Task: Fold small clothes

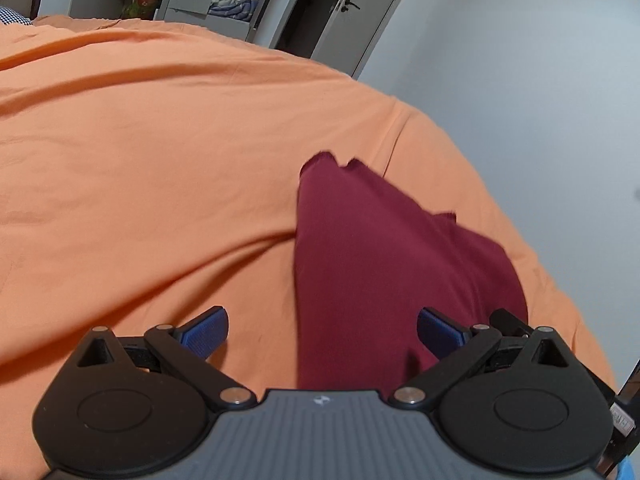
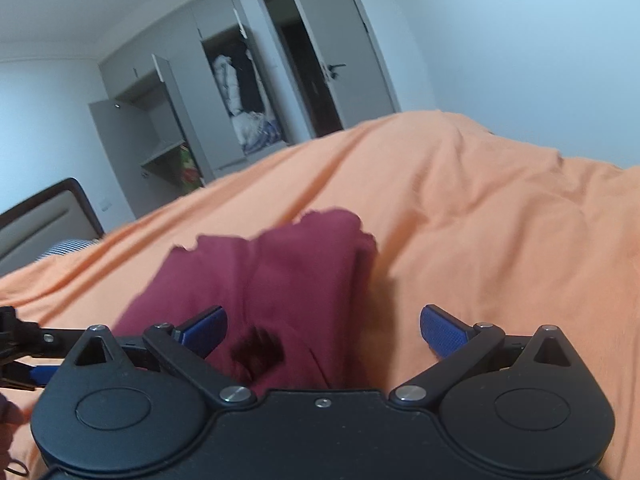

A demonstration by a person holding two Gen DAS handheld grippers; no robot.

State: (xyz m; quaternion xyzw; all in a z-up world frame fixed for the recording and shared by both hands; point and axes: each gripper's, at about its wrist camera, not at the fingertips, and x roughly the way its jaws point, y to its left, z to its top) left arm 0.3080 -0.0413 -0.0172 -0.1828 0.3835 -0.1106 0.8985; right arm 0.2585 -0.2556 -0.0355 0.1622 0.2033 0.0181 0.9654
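Observation:
A dark red small garment (image 1: 372, 264) lies on the orange bedcover (image 1: 140, 160), folded lengthwise with its ragged hem pointing away. My left gripper (image 1: 322, 334) hovers open just above its near end, the cloth running between the blue pads and under the right one. In the right wrist view the same garment (image 2: 280, 276) lies ahead and left, a dark print on its near part. My right gripper (image 2: 323, 330) is open too, its left pad over the cloth and its right pad over bare bedcover. Nothing is held. The left gripper's fingers (image 2: 20, 336) show at the far left edge.
The bed's right edge (image 1: 560, 280) drops off beside a pale wall. Beyond the bed stand grey wardrobes (image 2: 192, 112) with open doors and an open room door (image 2: 340, 52). A dark headboard (image 2: 52, 216) and a checked pillow (image 2: 68, 246) sit at the left.

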